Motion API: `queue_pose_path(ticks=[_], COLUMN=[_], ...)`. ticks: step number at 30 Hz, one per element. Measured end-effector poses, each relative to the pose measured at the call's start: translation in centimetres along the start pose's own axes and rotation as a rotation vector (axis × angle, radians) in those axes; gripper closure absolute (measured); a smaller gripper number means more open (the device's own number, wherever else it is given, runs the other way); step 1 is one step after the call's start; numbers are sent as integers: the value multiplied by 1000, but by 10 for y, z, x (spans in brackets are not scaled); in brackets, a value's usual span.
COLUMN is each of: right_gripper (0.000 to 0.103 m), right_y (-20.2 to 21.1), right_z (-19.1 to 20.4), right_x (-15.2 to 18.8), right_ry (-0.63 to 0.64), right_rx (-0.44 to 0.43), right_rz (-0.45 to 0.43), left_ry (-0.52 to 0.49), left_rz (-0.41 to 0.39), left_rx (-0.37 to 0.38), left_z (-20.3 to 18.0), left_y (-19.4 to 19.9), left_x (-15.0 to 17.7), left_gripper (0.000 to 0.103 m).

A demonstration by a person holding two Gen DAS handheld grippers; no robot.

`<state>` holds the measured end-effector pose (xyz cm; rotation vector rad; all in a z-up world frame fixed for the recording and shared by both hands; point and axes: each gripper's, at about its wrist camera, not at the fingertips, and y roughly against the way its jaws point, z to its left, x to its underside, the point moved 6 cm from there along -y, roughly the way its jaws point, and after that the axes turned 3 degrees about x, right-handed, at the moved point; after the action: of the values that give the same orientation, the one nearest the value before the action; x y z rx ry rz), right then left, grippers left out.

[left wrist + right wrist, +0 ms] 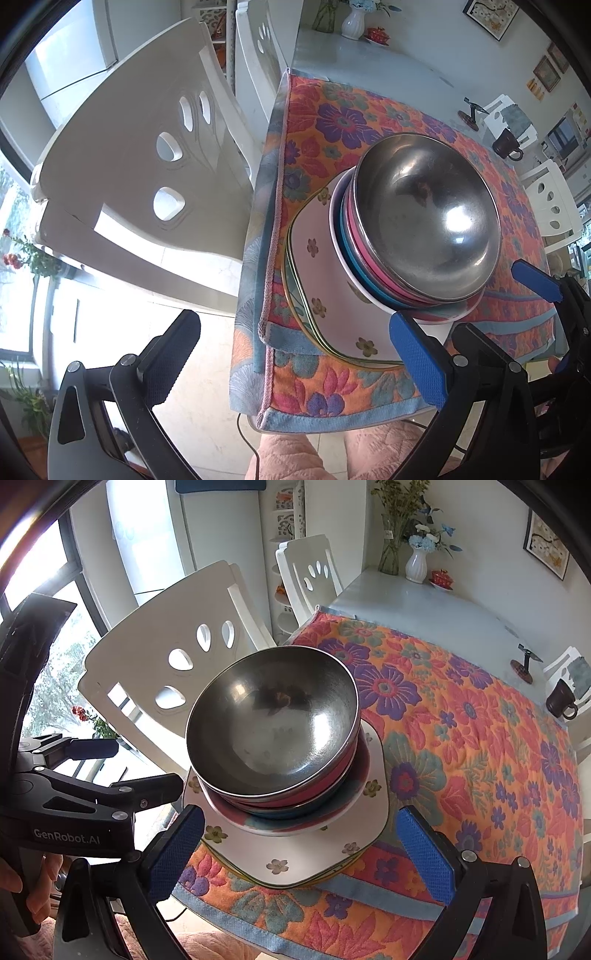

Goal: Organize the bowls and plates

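Note:
A steel bowl point(432, 221) point(273, 723) tops a nest of bowls: pink point(369, 266), blue point(354, 254) and white point(338, 236). The nest rests on a stack of square white flowered plates point(325, 295) point(295, 853) near the table's front left corner. My left gripper point(295, 365) is open, and the stack's near corner lies just beyond its right finger. My right gripper point(301, 853) is open too, its fingers either side of the plates' near edge without touching. Each wrist view shows the other gripper beside the stack, with nothing in it.
A floral cloth point(332, 122) point(461, 738) covers the near half of the table. White chairs point(147, 147) point(155, 672) stand close on the left. A dark mug point(561, 699), a small stand point(522, 664) and a white vase point(415, 565) sit far back.

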<state>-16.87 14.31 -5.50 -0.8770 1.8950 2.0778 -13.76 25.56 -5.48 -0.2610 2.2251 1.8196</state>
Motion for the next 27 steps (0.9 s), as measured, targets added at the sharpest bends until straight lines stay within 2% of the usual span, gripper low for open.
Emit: queue_pose_path(ticks=[27], right_gripper=[0], right_y=[-5], right_z=[2], right_x=[3], right_ry=[16], right_rx=[-9], right_rz=[17], left_ry=[22], left_rz=[12], left_rx=[-14], left_z=[2], left_y=[-2], left_x=[1], left_gripper=[1])
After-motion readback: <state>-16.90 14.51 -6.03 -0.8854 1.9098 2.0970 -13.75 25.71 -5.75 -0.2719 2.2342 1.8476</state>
